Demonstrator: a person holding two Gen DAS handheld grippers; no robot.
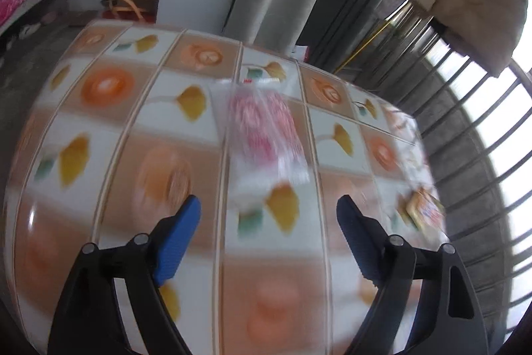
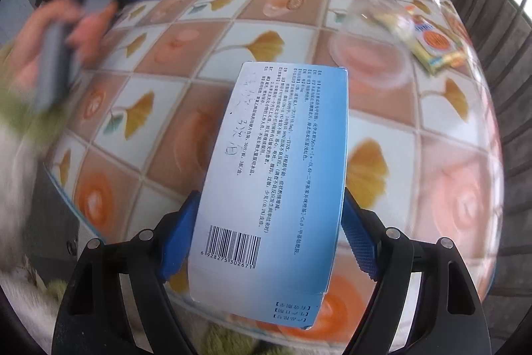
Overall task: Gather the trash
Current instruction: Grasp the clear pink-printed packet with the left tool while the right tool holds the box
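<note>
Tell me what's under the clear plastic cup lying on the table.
Through the clear plastic cup the patterned tablecloth shows, plus the near end of the yellow packet behind it. Nothing else visible.

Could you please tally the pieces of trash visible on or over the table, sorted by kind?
Cardboard boxes: 1, the blue-and-white box between the right tongs
Clear plastic bags: 1, with pink-and-white contents
Clear plastic lids or cups: 1
Yellow printed packets: 1
Total: 4
</note>
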